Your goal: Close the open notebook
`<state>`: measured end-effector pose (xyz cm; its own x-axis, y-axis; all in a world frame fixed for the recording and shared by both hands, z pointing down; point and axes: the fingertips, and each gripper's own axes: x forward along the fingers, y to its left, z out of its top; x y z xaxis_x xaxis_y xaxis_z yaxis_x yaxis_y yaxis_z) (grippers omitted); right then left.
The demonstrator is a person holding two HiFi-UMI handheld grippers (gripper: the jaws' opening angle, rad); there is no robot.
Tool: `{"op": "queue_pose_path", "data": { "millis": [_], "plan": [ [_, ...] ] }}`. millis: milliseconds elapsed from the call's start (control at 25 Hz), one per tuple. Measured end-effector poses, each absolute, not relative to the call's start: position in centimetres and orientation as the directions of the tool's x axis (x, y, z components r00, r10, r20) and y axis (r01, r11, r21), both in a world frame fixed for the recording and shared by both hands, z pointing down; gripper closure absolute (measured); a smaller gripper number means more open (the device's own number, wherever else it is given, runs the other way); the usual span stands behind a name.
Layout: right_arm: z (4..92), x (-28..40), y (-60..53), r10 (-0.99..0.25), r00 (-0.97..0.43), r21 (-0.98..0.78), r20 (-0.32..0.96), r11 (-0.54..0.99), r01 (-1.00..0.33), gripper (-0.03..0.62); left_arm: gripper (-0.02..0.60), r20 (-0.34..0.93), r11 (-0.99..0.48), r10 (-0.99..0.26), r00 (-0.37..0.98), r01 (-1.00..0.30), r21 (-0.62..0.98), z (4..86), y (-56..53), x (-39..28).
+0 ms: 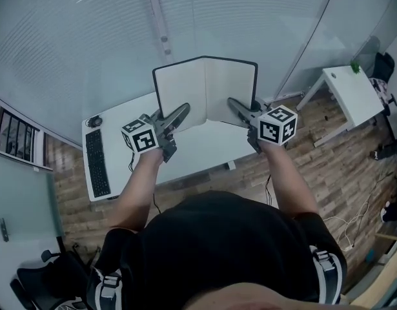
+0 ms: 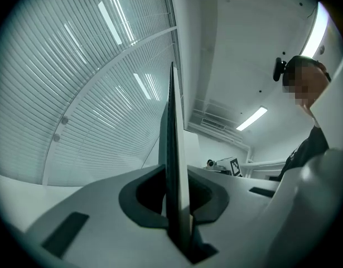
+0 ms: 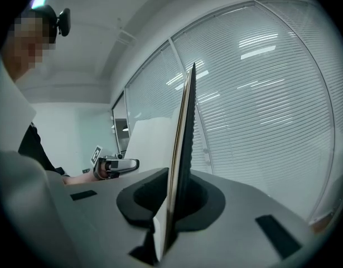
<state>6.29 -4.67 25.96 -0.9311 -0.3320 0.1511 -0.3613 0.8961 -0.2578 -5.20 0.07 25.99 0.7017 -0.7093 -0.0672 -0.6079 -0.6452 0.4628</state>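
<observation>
Both halves of the black-covered, white-paged open notebook [image 1: 204, 89] are pinched at their lower edges, one in our left gripper [image 1: 180, 113], one in our right gripper [image 1: 235, 104], jaws nearly closed on them, above the far edge of the white tabletop [image 1: 198, 150]. It seems light and stiff-covered, hinging freely at the spine, so these edge grips suit folding it. We read no writing on it.

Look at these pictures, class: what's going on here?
A person holds an open notebook up above a white desk, using two grippers. The left gripper is clamped on the left half and the right gripper on the right half, both at the lower edge. The notebook is spread wide, not yet closed.
</observation>
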Motion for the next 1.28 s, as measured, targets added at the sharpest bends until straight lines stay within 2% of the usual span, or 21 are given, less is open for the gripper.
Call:
{"op": "queue_pose_path", "data": {
  "millis": [200,720,1280],
  "plan": [
    [27.2,13.6,-11.8,-0.31,-0.94,-0.276,0.144,0.899,-0.339,0.534,0.525,-0.046,-0.616,-0.73,0.682,-0.628,0.475,27.2,-7.1,2.3],
    [24.9,13.5,-11.3,-0.278,-0.956,-0.269,0.093,0.917,-0.293,0.536,0.525,-0.062,-0.599,-0.756,0.652,-0.65,0.467,25.1,-6.3,2.6],
    [25.2,13.5,-11.6,-0.279,-0.952,-0.246,0.123,0.921,-0.302,0.534,0.525,-0.057,-0.601,-0.75,0.659,-0.644,0.474,25.5,-6.6,2.6]
  ]
}}
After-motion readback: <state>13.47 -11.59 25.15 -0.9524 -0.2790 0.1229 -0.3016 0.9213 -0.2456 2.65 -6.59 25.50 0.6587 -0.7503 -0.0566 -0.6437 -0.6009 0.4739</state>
